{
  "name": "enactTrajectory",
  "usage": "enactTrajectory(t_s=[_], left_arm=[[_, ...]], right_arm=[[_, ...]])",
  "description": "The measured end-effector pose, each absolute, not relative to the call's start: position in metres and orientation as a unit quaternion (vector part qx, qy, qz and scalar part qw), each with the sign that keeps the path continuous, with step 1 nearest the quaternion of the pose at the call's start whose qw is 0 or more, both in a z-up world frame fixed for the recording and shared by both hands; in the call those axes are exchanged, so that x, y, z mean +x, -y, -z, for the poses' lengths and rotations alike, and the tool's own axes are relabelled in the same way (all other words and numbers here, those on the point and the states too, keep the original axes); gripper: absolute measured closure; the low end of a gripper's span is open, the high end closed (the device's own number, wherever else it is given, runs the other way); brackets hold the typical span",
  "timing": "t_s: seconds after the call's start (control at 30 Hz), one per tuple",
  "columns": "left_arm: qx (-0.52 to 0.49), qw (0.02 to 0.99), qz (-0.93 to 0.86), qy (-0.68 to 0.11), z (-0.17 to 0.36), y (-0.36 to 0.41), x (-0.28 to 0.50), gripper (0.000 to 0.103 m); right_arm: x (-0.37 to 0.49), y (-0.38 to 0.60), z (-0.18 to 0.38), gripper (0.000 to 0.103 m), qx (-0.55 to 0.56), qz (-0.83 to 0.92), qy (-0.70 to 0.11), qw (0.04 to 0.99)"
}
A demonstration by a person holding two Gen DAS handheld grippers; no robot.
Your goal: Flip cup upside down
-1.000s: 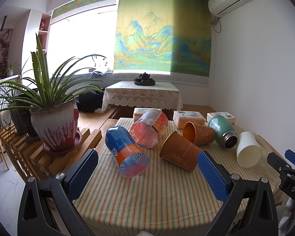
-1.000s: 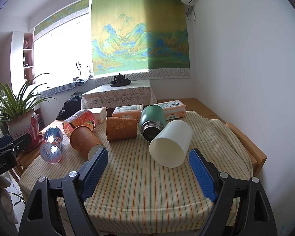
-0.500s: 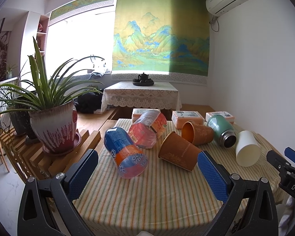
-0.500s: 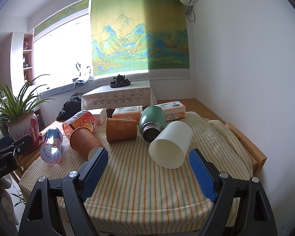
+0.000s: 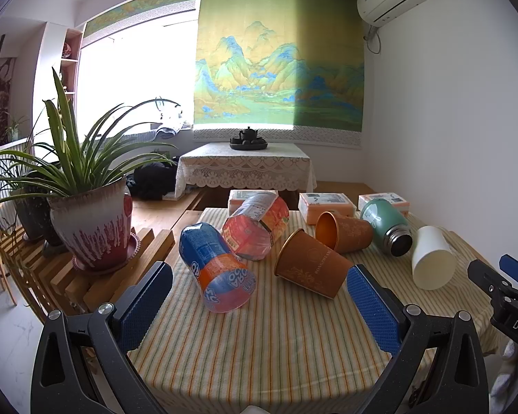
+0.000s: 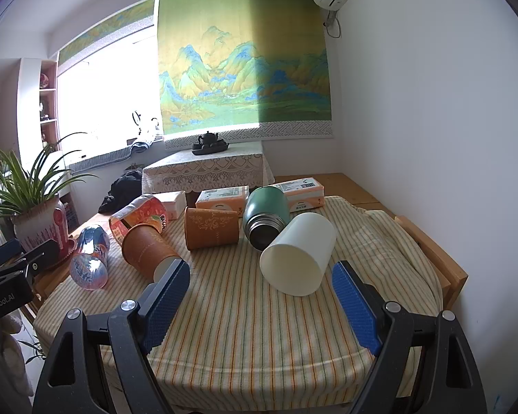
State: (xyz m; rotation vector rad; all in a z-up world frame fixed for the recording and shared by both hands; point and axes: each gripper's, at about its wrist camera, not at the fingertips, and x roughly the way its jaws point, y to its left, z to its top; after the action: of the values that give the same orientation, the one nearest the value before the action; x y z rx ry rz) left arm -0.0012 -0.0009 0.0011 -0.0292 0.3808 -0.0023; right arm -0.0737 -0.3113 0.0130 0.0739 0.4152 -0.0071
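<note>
White cup [image 6: 297, 253] is on its side on the striped counter [image 6: 245, 310], long axis running diagonally. Its flat closed end faces the right wrist camera and points near-left; the other end points far-right and isn't visible. In the left wrist view the same cup [image 5: 432, 257] sits at the right side of the counter, flat end toward that camera.

Right gripper [image 6: 260, 305]: fingers spread wide, nothing between them. The cup lies just beyond the tips, roughly centred in the gap, not touching. Left gripper [image 5: 259, 308]: fingers also spread and empty, cup well off to its right.

The green flask [image 6: 266, 216] lies just behind the cup, its open mouth toward the camera.

Readable text: "GenRobot.AI" on the left gripper body in the right wrist view; "DAS" on the right gripper body in the left wrist view. Print on the brown paper cup [image 5: 312, 268] is too small to read.
</note>
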Motion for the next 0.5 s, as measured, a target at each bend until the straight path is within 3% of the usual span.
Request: enactTrajectory(t_s=[0.5], left_arm=[[-0.009,0.982,0.007,-0.190,-0.0015,0.0056,-0.0011,0.001]], right_arm=[[-0.0744,0.3140,-0.0127,0.021,0.038,0.004,-0.207,0.978]])
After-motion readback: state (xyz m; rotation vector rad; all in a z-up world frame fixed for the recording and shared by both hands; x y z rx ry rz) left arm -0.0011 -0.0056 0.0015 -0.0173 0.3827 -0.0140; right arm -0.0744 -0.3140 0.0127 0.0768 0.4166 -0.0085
